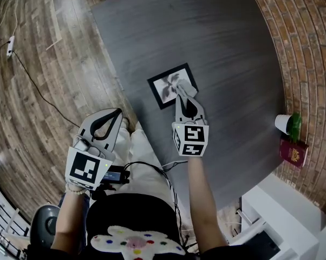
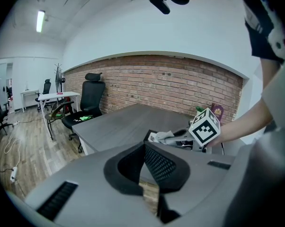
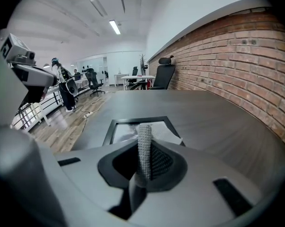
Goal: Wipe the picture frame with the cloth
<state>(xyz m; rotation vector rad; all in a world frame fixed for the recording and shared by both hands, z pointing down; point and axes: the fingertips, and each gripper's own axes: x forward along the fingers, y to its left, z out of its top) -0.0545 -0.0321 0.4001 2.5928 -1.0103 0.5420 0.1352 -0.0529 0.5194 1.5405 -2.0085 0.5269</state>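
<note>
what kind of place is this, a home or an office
Most likely an open-plan office: a large grey desk, a black office chair and a white table by a long brick wall, and strip lights on the ceiling.

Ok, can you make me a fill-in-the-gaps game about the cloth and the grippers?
1. The right gripper is shut on the cloth, which rests on the ____.
2. The left gripper, with its jaws together, holds ____.
3. The white cup stands close to a wall made of ____.

Missing words: picture frame; nothing; brick.
</note>
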